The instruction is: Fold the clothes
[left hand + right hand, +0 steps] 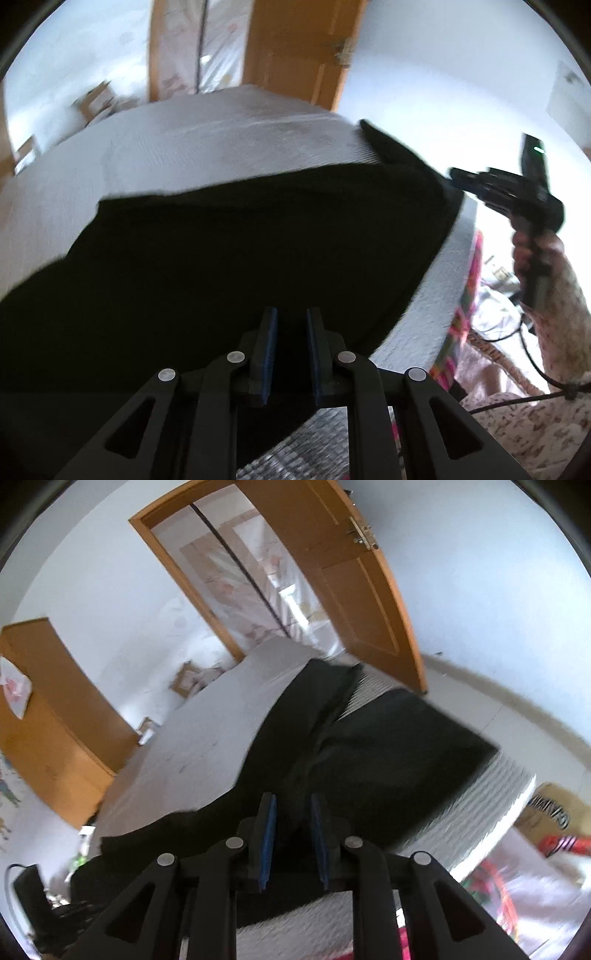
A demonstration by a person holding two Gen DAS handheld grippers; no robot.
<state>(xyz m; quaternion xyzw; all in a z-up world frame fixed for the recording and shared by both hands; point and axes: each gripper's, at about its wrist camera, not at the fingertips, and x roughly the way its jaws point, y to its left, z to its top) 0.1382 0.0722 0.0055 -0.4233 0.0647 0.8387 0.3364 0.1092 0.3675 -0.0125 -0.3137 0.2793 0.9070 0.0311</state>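
Lying across the white bed (207, 738), a black garment (240, 251) sits beneath both pairs of spread, empty fingers (266, 332).

Behind the bed (207, 734), you see an open wooden door (354, 590) and its frame. A wooden wardrobe (55, 716) stands against the left wall. A cardboard box (554, 808) sits on the floor at the right, beside a colourful patterned cloth (463, 314).
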